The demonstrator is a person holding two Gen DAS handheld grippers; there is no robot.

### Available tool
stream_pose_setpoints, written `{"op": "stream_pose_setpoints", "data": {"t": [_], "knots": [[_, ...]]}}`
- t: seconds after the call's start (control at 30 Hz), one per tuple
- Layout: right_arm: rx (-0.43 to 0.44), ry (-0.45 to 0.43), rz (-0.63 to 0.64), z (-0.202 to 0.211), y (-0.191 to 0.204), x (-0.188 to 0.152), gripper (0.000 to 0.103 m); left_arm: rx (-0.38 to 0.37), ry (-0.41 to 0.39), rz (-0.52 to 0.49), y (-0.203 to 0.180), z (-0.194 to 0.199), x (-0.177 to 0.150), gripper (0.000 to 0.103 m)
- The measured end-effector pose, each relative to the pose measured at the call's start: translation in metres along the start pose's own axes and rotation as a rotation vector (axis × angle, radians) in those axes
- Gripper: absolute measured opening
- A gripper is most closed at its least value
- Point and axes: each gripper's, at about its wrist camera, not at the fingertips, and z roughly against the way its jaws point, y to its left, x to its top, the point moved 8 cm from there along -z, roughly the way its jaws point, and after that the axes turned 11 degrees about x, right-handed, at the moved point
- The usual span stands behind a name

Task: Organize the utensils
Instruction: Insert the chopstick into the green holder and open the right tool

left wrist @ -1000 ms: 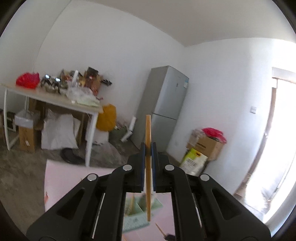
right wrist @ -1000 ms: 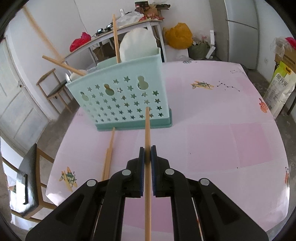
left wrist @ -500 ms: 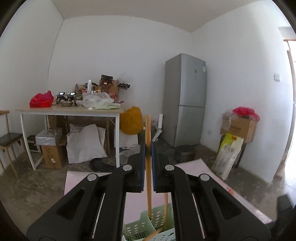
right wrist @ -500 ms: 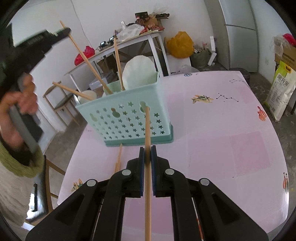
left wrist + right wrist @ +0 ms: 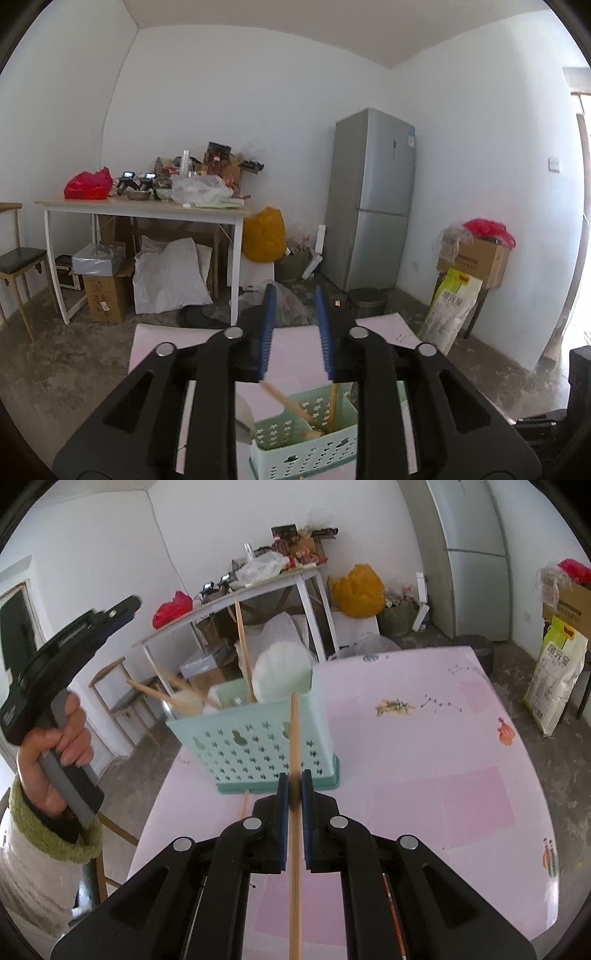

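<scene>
A mint-green perforated basket [image 5: 258, 746] stands on the pink table [image 5: 443, 775] and holds several wooden chopsticks [image 5: 243, 653] and a white ladle [image 5: 282, 672]. My right gripper [image 5: 294, 786] is shut on a wooden chopstick [image 5: 294, 842], held just in front of the basket, its tip near the rim. My left gripper [image 5: 294, 332] is open and empty above the basket [image 5: 306, 439], where chopsticks [image 5: 288, 402] lean inside. It also shows at the left of the right wrist view [image 5: 122, 613], raised in a hand.
Another chopstick [image 5: 243, 805] lies on the table at the basket's foot. A cluttered white side table [image 5: 147, 210], a grey fridge [image 5: 373, 199], boxes and bags stand behind. A chair [image 5: 18, 262] is at the left.
My left gripper has opened and let its chopstick drop into the basket. My right gripper has moved closer to the basket with its chopstick.
</scene>
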Motion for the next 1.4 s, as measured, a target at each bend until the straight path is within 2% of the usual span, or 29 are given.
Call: {"op": "stream_pose_setpoints", "data": {"t": [0.2,0.4,0.57,0.7,0.8,1.0,1.07,1.2,1.4], "knots": [[0.044,-0.081,0.026,0.021,0.01,0.031,0.007,0.004,-0.031,0.07,0.027,0.043,0.003,0.029],[0.134,-0.201,0.087,0.039,0.035,0.085,0.007,0.034,0.003,0.121,0.06,0.072,-0.018,0.034],[0.205,-0.284,0.149,0.036,0.064,0.124,0.007,0.077,0.079,0.134,0.086,0.089,-0.053,0.036],[0.249,-0.35,0.169,0.022,0.083,0.159,0.007,0.081,0.169,0.167,0.096,0.095,-0.086,0.036],[0.261,-0.389,0.189,0.01,0.094,0.178,0.007,0.088,0.196,0.171,0.099,0.1,-0.099,0.036],[0.23,-0.468,0.211,-0.027,0.103,0.21,0.007,0.12,0.233,0.143,0.104,0.106,-0.122,0.036],[0.182,-0.48,0.229,-0.043,0.102,0.213,0.007,0.13,0.241,0.151,0.108,0.106,-0.125,0.036],[0.118,-0.459,0.246,-0.082,0.094,0.208,0.007,0.152,0.25,0.162,0.12,0.104,-0.129,0.036],[0.021,-0.421,0.279,-0.118,0.08,0.193,0.007,0.172,0.251,0.173,0.129,0.104,-0.131,0.036]]}}
